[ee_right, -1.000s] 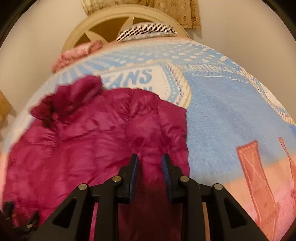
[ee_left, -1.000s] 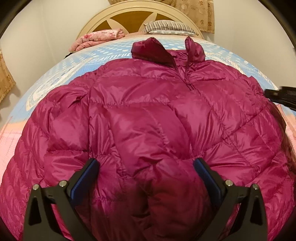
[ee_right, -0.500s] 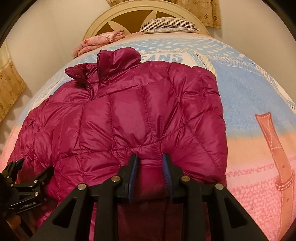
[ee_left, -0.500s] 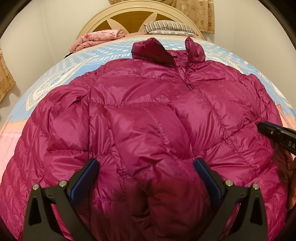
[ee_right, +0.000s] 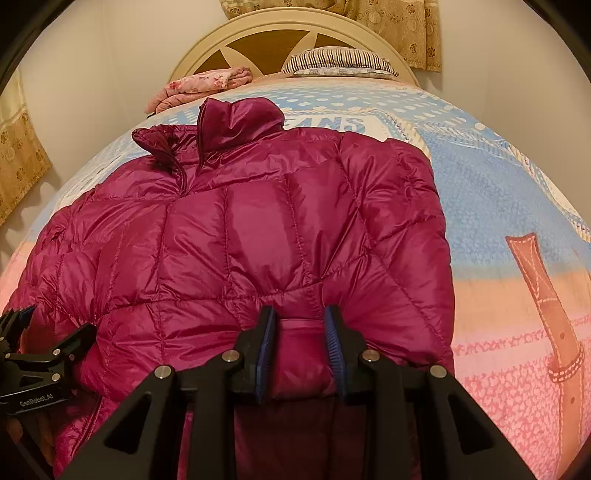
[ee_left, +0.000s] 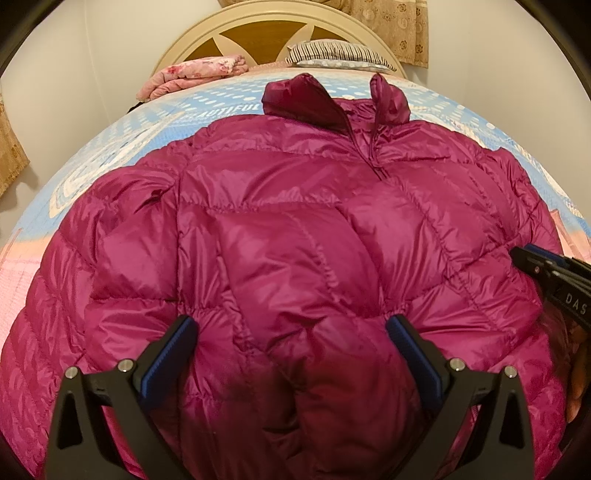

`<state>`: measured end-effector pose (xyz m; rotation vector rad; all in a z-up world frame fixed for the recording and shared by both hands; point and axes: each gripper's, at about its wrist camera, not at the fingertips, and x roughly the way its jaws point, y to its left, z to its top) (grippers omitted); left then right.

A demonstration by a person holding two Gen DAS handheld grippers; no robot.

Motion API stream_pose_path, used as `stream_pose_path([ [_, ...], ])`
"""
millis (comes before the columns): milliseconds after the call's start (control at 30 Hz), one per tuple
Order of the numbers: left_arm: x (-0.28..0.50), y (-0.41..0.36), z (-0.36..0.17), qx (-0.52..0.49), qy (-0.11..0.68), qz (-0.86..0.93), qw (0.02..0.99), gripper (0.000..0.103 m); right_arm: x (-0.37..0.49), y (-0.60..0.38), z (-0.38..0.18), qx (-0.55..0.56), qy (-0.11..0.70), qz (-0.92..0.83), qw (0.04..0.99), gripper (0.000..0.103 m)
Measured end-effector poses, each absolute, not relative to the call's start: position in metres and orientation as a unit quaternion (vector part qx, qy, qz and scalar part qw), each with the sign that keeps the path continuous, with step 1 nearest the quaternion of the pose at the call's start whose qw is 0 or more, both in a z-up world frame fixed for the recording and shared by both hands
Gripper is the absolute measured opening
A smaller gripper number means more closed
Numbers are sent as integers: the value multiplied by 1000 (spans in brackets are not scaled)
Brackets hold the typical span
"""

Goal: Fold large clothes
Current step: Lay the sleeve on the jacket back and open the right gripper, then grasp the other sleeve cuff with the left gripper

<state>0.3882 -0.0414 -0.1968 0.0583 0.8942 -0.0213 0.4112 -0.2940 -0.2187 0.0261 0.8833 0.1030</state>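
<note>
Magenta down jacket [ee_left: 295, 240], light, puffy and slippery, lay face-up on the bed [ee_right: 498, 206] with its collar toward the headboard [ee_right: 295, 40]; your right gripper [ee_right: 300, 350] pinched a hem fold, your left gripper [ee_left: 291, 354] stood spread over the hem.

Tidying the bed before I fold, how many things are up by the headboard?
2. A folded pink floral blanket lies at the left of the headboard, and a striped pillow at the right. The puffer jacket may hide others nearer.
</note>
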Motion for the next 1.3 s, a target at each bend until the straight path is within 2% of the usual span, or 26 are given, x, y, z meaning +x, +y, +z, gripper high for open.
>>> stream_pose_path([
  [333,391,-35,-194,16,447,-30,894,103,410,-297,-220,23,423,54,904,29],
  [467,375,-18,-177,0,446,-29,895,103,410,-303,-220,39,421,61,904,29],
  [600,338,16,-152,10,410,1,912,103,410,-304,-220,43,420,64,904,29],
  [833,257,132,-130,36,369,121,921,103,409,-305,-220,50,419,66,904,30],
  [1033,205,211,-136,-56,378,178,907,103,409,-306,-219,54,417,68,905,30],
  [1133,197,226,-151,-119,395,170,895,103,408,-306,-219,55,416,67,905,30],
  [1300,197,220,-166,-161,402,153,888,103,406,-310,-219,67,413,71,906,30],
])
